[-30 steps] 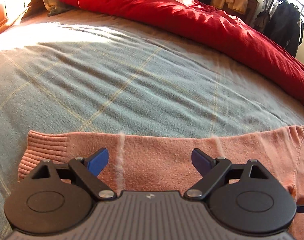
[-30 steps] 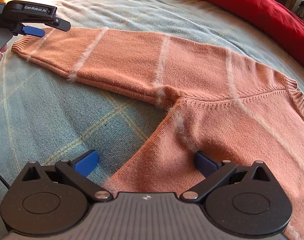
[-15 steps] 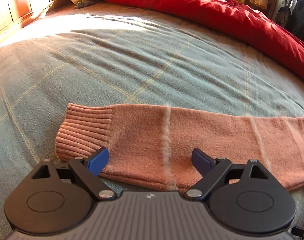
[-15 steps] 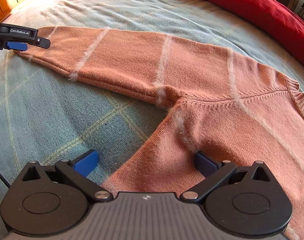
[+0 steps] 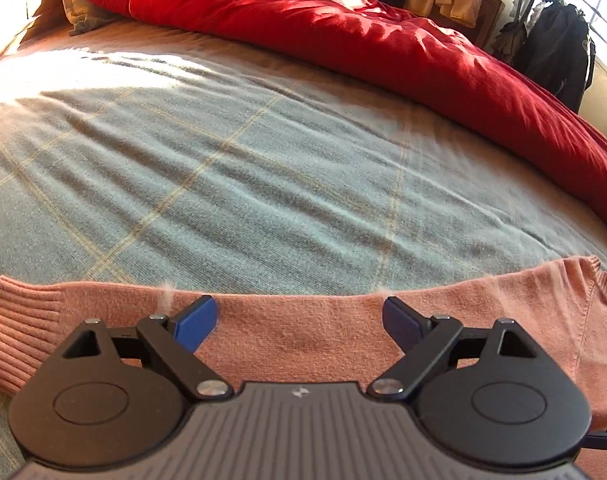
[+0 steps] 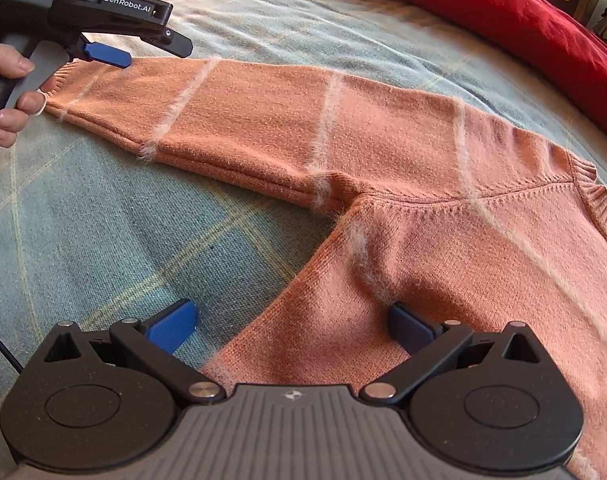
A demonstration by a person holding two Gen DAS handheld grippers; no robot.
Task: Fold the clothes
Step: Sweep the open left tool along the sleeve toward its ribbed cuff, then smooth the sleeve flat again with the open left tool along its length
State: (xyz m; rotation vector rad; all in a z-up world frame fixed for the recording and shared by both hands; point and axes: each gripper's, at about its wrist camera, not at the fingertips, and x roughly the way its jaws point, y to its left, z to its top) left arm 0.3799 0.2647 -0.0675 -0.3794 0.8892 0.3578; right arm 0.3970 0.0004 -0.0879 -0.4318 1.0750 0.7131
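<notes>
Jaws wide on the left gripper (image 5: 299, 322), nothing between the two blue pads, and it hangs over the sleeve (image 5: 295, 332) of one salmon-pink sweater (image 6: 443, 216). Jaws wide on the right gripper (image 6: 293, 320) too, empty, one pad over the blanket, the other over the sweater's side edge below the armpit. The sweater lies flat on the bed, one sleeve stretched straight out toward the left, ribbed cuff (image 5: 21, 332) at its end, ribbed collar (image 6: 595, 196) at the far right. Four pale fuzzy stripes cross the sleeve in the right wrist view. From there the left gripper sits above the cuff end, a hand (image 6: 11, 96) wrapped round its grey handle. Beneath it all, one blue-grey checked blanket (image 5: 263, 168); beyond, one red duvet (image 5: 383, 44) bunched along the far side, and dark clothes (image 5: 555, 48) hanging by the window.
</notes>
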